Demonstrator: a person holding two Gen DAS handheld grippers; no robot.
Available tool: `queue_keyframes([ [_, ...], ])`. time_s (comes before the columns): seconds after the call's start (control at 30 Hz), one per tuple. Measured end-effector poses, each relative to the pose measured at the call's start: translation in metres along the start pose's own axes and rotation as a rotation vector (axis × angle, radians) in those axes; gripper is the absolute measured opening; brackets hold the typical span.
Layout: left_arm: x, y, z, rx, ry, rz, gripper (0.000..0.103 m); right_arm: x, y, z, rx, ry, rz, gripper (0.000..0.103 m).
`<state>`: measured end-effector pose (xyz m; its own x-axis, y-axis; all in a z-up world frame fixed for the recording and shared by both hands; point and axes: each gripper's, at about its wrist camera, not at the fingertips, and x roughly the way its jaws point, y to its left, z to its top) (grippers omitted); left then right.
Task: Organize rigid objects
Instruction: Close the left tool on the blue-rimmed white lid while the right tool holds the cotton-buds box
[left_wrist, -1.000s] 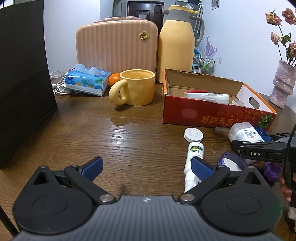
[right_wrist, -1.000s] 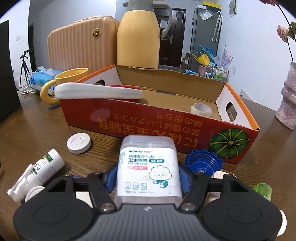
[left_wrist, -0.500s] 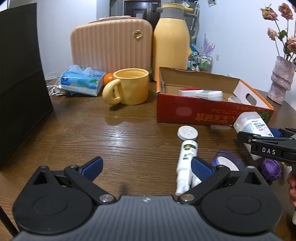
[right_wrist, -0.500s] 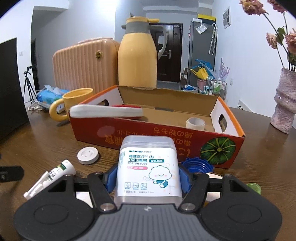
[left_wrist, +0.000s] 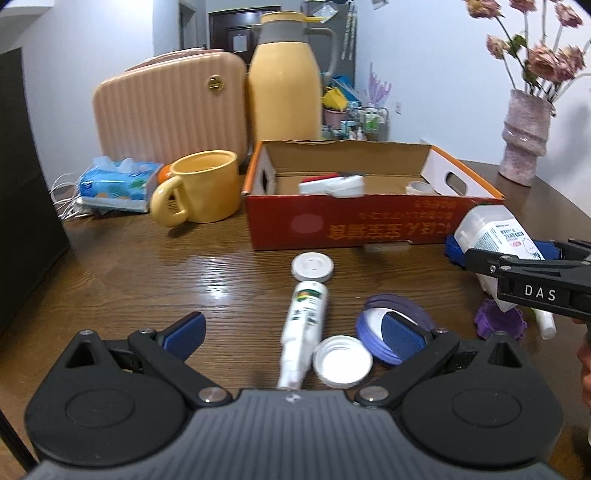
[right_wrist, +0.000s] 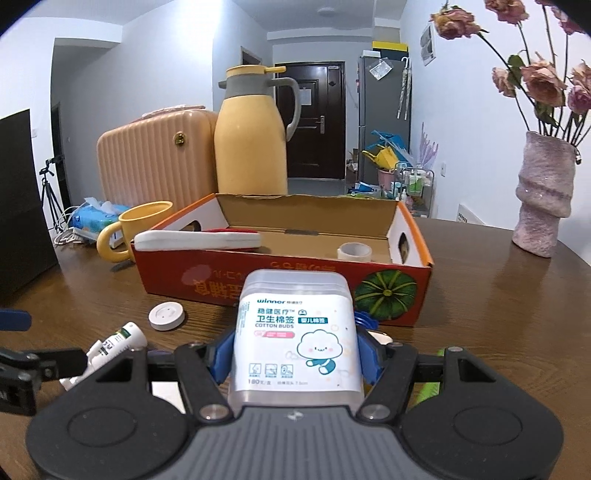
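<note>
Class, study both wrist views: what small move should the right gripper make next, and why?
Probably carry the cotton bud box forward over the orange cardboard box. The right gripper is shut on it, held above the table just short of the front wall, and bare floor shows inside.
</note>
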<state>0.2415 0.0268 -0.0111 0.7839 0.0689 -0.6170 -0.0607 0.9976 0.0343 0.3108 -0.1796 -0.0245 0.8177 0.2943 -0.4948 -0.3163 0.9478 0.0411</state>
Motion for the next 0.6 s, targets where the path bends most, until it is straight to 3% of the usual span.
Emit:
queue_keyframes([
  [0.6,0.017,-0.061,-0.006,0.167,0.008,-0.048,0.103,-0.023,-0.027,-0.014,0.037,-0.019,-0.028,0.064],
])
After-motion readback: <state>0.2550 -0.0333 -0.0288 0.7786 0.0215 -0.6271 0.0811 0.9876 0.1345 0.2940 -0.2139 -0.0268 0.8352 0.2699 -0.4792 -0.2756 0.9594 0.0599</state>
